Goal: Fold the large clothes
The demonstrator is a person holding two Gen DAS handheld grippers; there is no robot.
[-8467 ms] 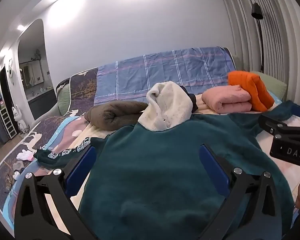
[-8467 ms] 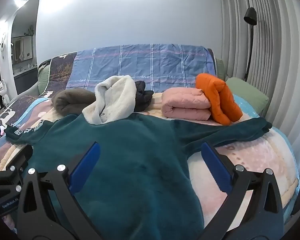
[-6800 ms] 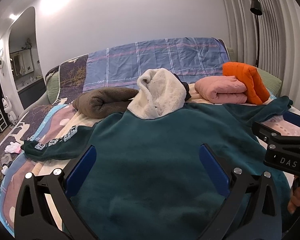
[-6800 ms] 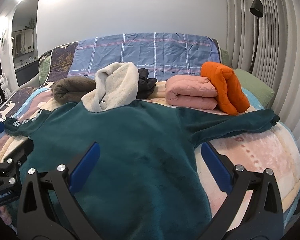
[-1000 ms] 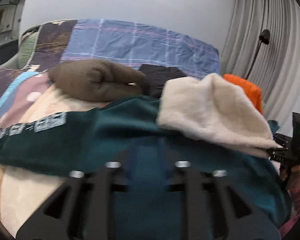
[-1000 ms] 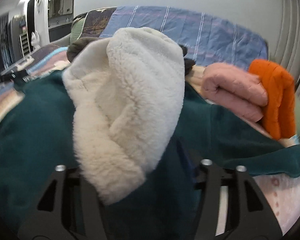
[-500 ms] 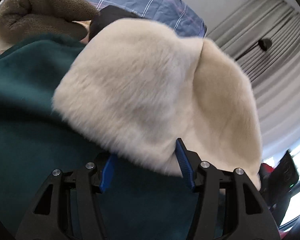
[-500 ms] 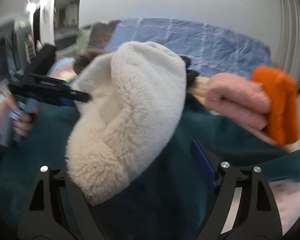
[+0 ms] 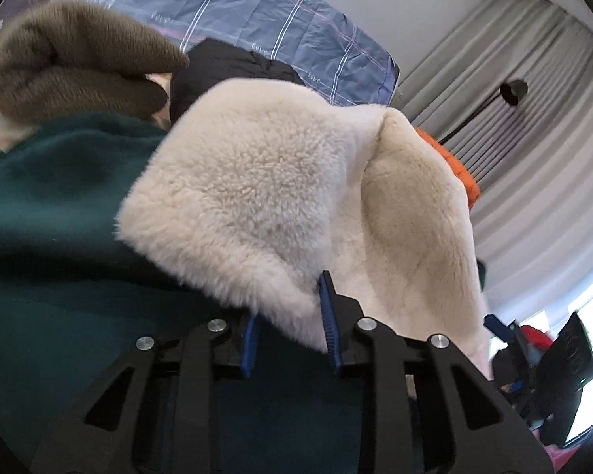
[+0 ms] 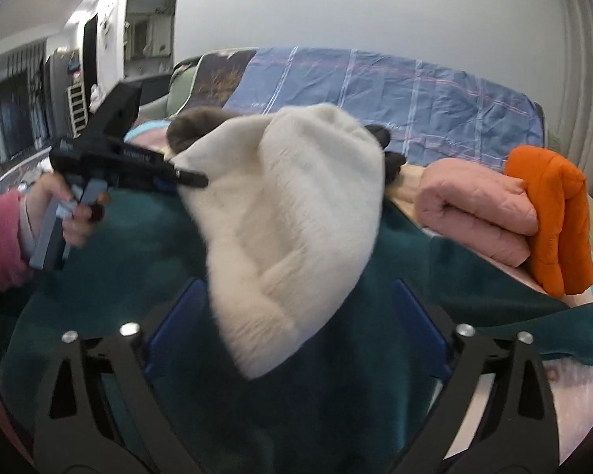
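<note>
Fleece fills most of what I see: the cream sherpa-lined hood of the big dark-teal fleece hoodie lies flipped forward onto the garment's back, which is spread across the bed. My left gripper has just been closing, and its blue pads are pinched on the hood's near rim at about 6 o'clock in the left wrist view. In the right wrist view that same gripper comes in from 9 o'clock, nipping the hood's edge. My right gripper has just been opening; its jaws stand wide apart with the hood's lower tip hanging between them, neither pad pressing on it as far as I can tell.

By my judgement the fold has barely begun. Only the hood is turned down, and not yet laid flat. One teal sleeve reaches out toward 3 o'clock, unfolded. Sleeves and body are left. Beyond, at 2 o'clock, sit a rolled pink quilted bundle and a folded orange padded garment.
</note>
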